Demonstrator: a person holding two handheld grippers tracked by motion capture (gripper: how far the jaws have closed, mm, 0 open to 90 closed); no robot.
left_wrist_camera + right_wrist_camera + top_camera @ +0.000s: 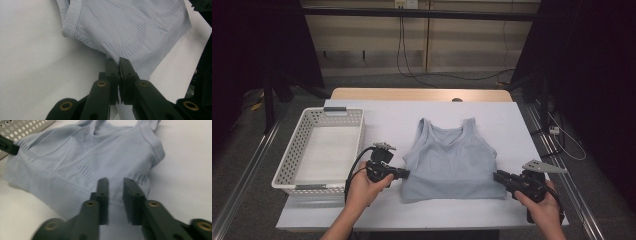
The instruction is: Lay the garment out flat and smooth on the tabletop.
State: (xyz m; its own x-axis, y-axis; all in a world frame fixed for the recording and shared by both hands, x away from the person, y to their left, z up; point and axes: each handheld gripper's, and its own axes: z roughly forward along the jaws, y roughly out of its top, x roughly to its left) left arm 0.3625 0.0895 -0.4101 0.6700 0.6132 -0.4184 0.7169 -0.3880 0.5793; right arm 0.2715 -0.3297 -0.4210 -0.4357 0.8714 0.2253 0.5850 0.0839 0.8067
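Observation:
A light blue sleeveless top point(447, 160) lies flat on the white table point(382, 117), straps toward the far side. My left gripper point(406, 173) is shut on the top's left side edge; in the left gripper view the jaws point(117, 61) pinch a fold of the ribbed fabric point(130, 25). At the garment's right lower edge, my right gripper point(496, 176) has its jaws a little apart. In the right gripper view the gripper point(115, 181) stands over the top point(75, 165), with fabric showing in the gap and the pads not pressing on it.
A white perforated basket point(297, 150) stands at the table's left, beside the left hand; its corner shows in the right gripper view as the basket point(25, 126). Bare white table surrounds the garment. Cables trail on the floor beyond the table.

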